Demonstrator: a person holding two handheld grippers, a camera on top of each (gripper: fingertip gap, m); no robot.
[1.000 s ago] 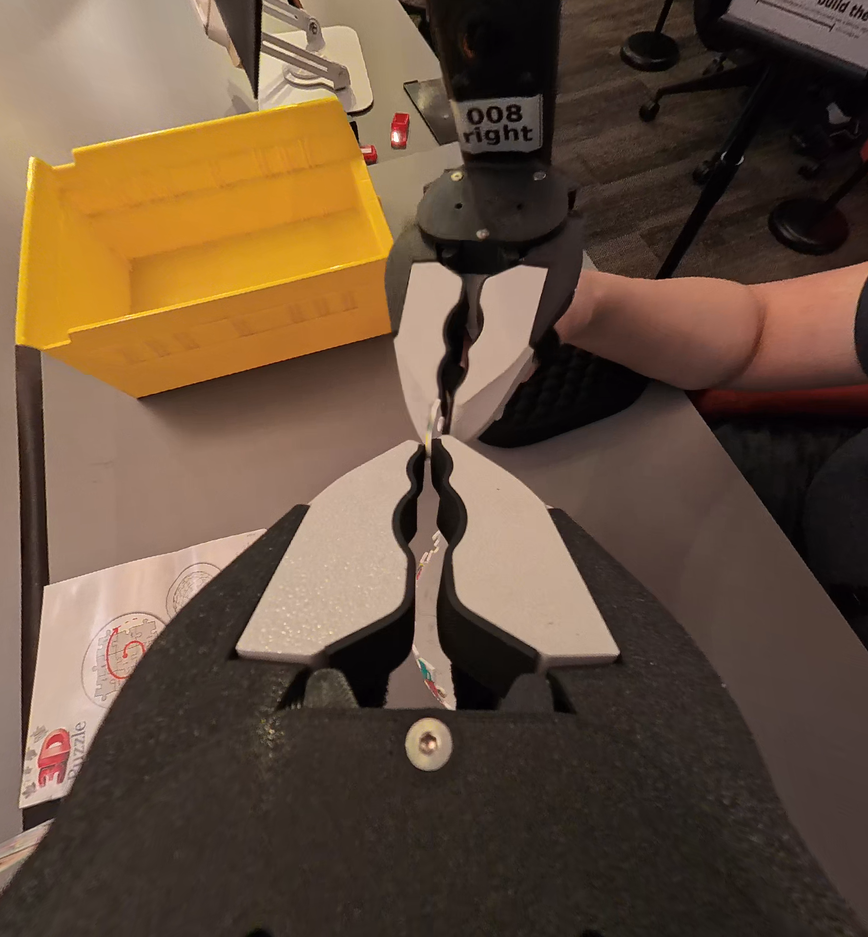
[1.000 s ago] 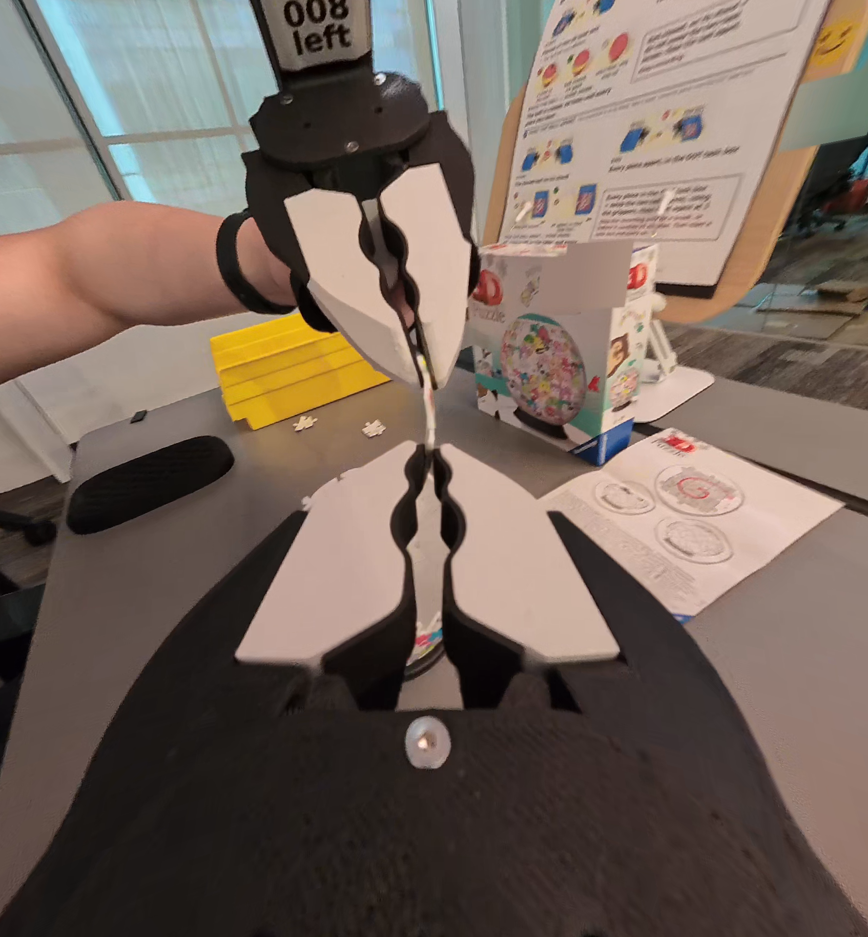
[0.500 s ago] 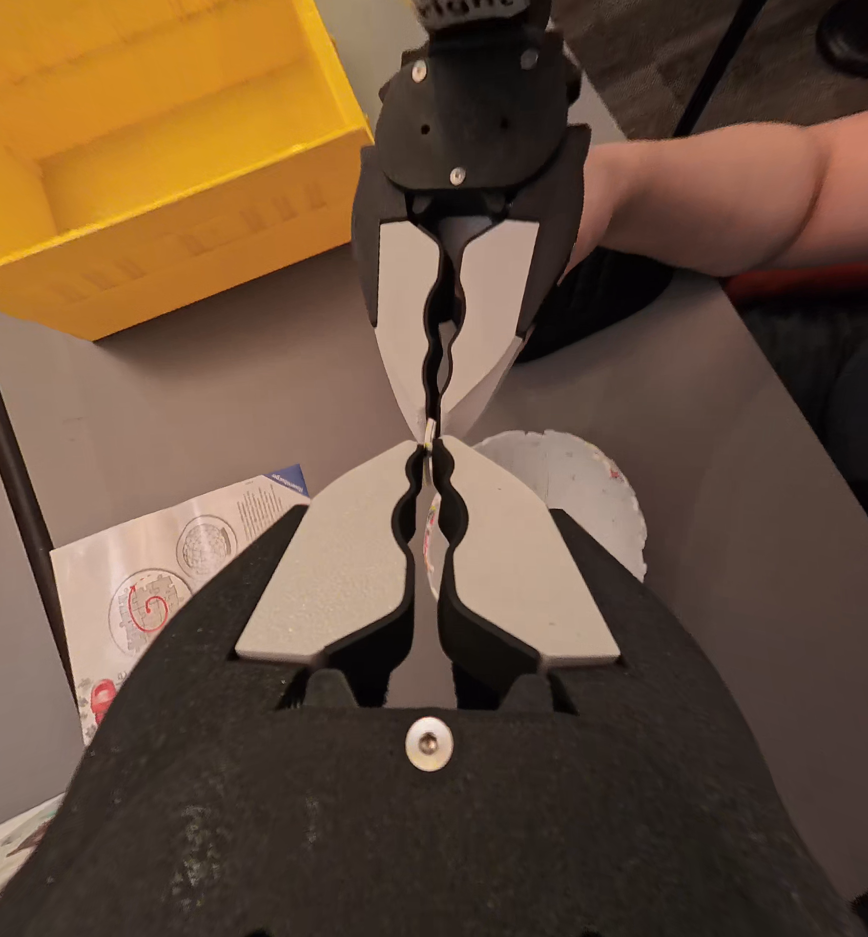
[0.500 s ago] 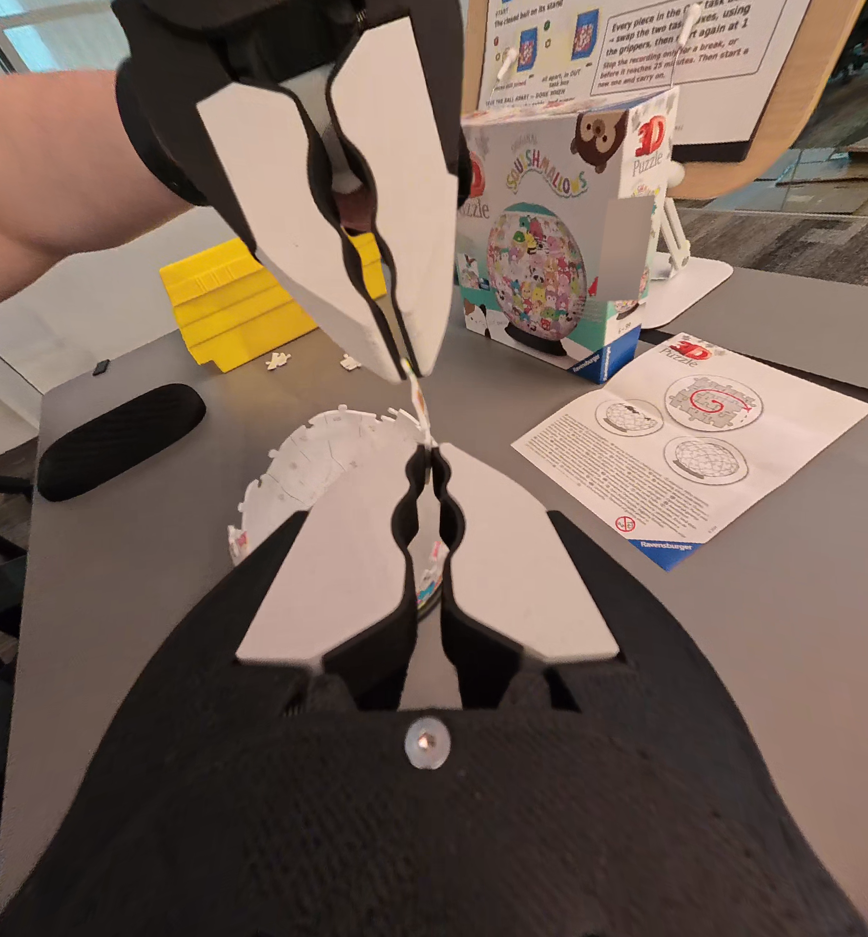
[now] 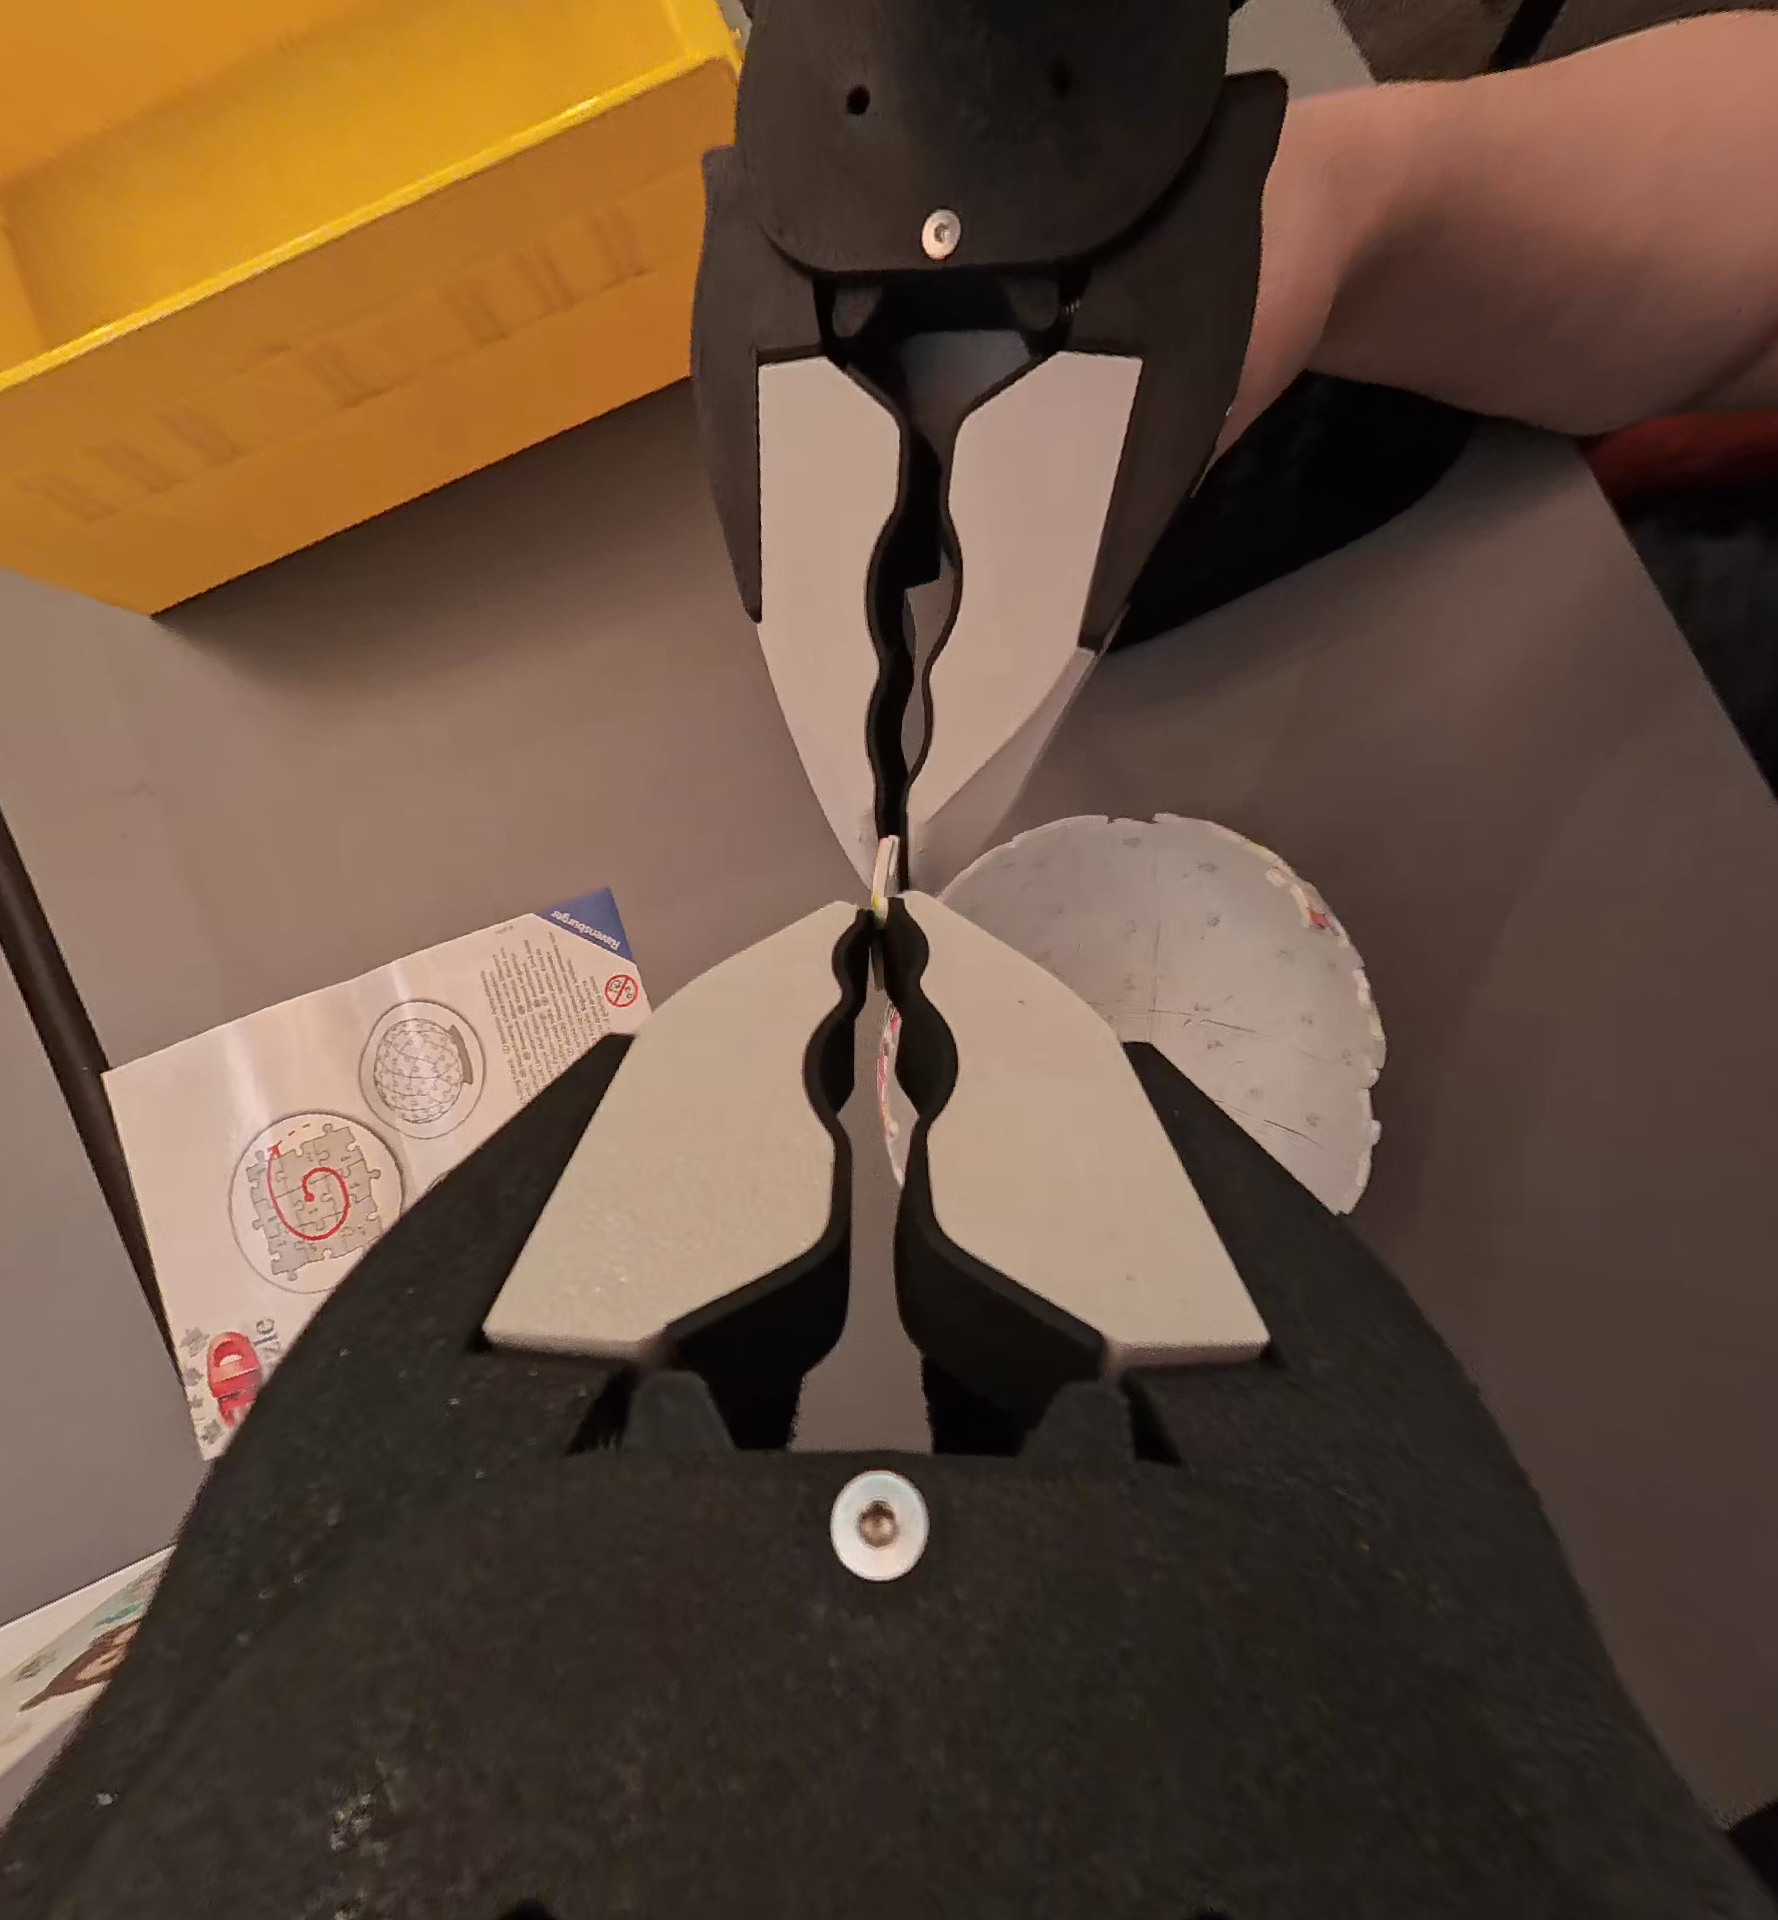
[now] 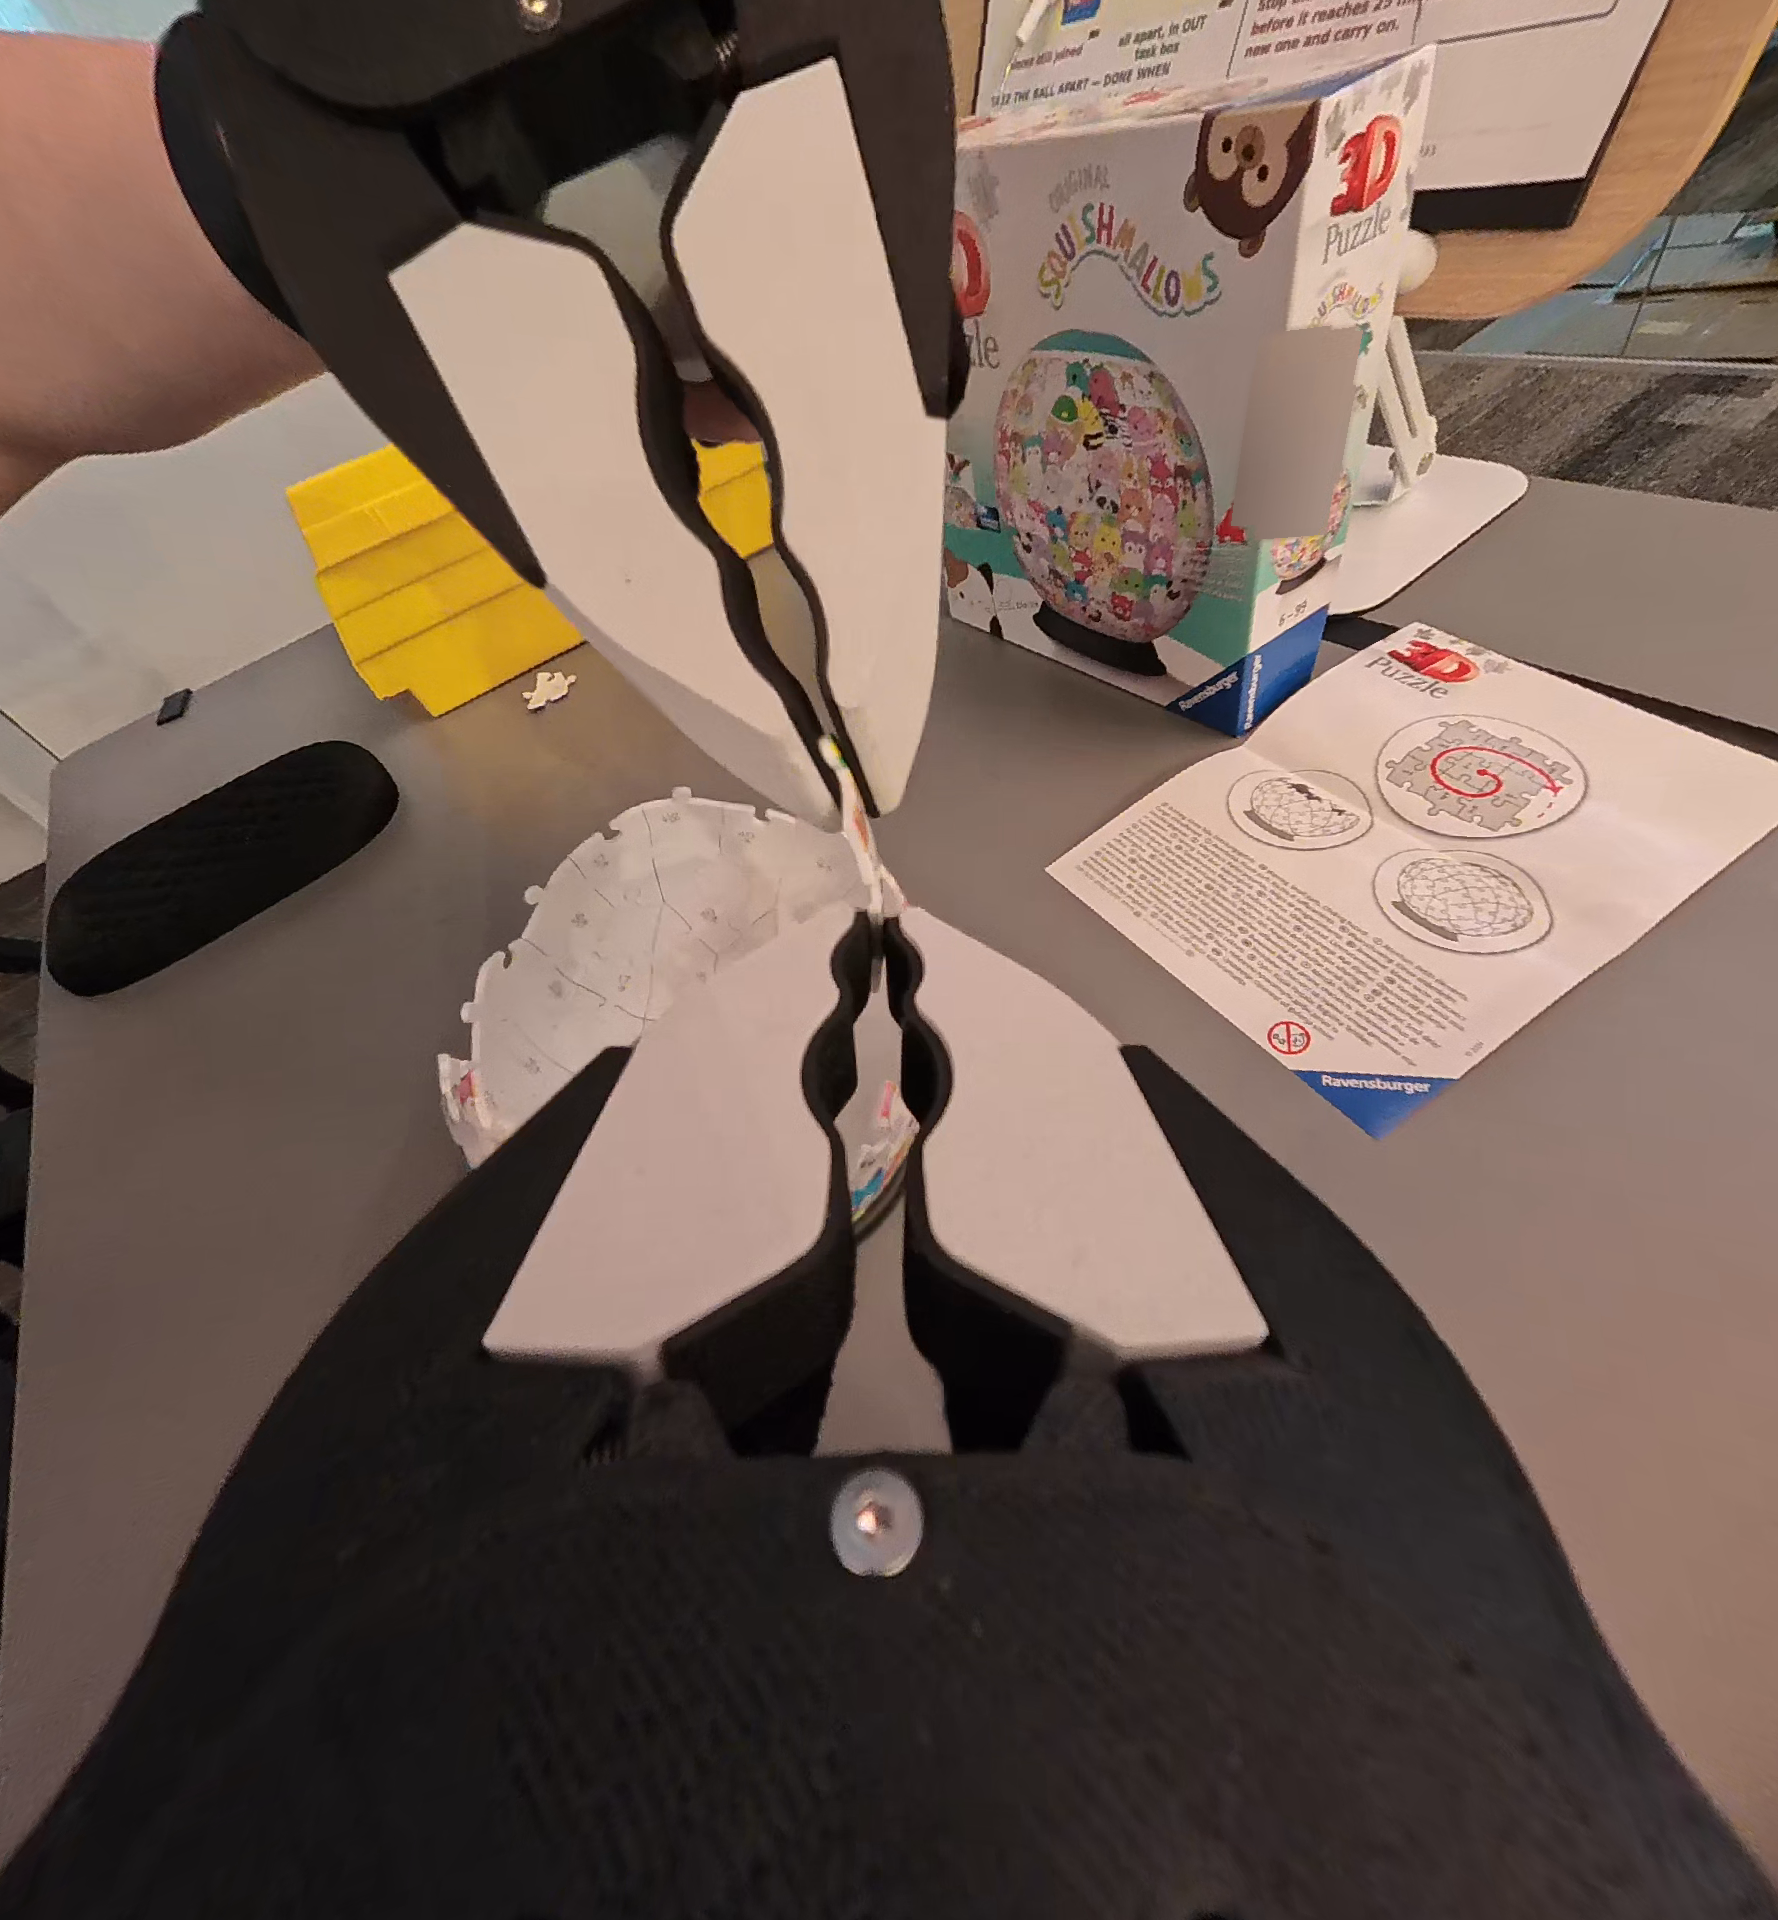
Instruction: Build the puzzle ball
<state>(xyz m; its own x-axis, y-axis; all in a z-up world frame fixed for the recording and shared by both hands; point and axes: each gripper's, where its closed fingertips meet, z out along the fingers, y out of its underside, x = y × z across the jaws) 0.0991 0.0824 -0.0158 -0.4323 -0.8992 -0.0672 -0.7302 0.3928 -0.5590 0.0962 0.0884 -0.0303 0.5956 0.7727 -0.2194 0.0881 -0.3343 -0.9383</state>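
Grey tabletop point(image 5: 345, 748) filled both views, with dark flooring beyond its far edge in the right wrist view. At the centre of each frame a small puzzle piece point(image 5: 886, 868) was pinched edge-on between the tips of both grippers at once: the left gripper point(image 5: 872, 920) came up from the bottom of its own view with jaws narrowed onto the piece, and the right gripper point(image 5: 890, 831) came down from the top, its jaws likewise closed to a thin slit on the same piece. In the right wrist view the piece point(image 6: 864, 842) ran between the right gripper point(image 6: 877, 920) below and the left gripper point(image 6: 843, 774) above, just over the rim of the half-built puzzle ball point(image 6: 656, 935). That white, bowl-like shell lay on the table under the tips, its jagged edge up and coloured print showing on its outside; in the left wrist view the shell point(image 5: 1176, 987) sat right of centre. A forearm point(image 5: 1539, 239) entered at the upper right there. Farther out, a yellow bin point(image 5: 293, 260) stood upper left, an instruction leaflet point(image 5: 365, 1122) lay lower left, and in the right wrist view a puzzle box point(image 6: 1155, 395) stood upper right, the leaflet point(image 6: 1436, 862) at right, a black wrist rest point(image 6: 220, 862) at left, and a loose piece point(image 6: 549, 688) beside the yellow bin point(image 6: 428, 592).
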